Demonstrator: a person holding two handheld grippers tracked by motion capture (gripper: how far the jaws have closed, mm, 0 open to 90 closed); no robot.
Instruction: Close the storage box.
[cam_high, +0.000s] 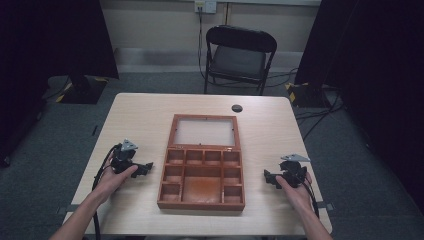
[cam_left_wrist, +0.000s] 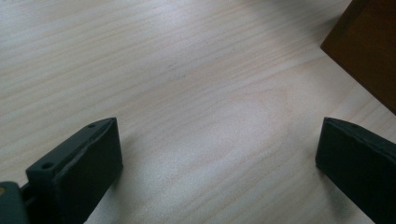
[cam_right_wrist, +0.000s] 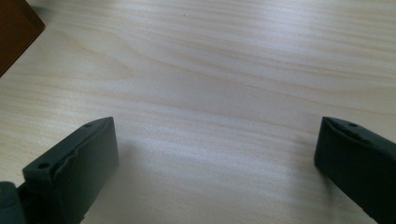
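Between the two sets of fingers in the high view, a wooden box (cam_high: 201, 172) lies open on the surface (cam_high: 265, 125), its compartments bare. Left gripper (cam_high: 148, 168) view: fingers (cam_left_wrist: 74, 172) released, box corner beyond the right finger. Right gripper (cam_high: 266, 176) view: fingers (cam_right_wrist: 70, 168) released, box corner beyond the left finger.

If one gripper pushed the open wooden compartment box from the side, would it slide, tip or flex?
The wooden compartment box lies flat and wide on the table, so it would probably slide, not tip. It looks rigid, so unlikely to flex. Its opened glazed lid might swing if lifted.
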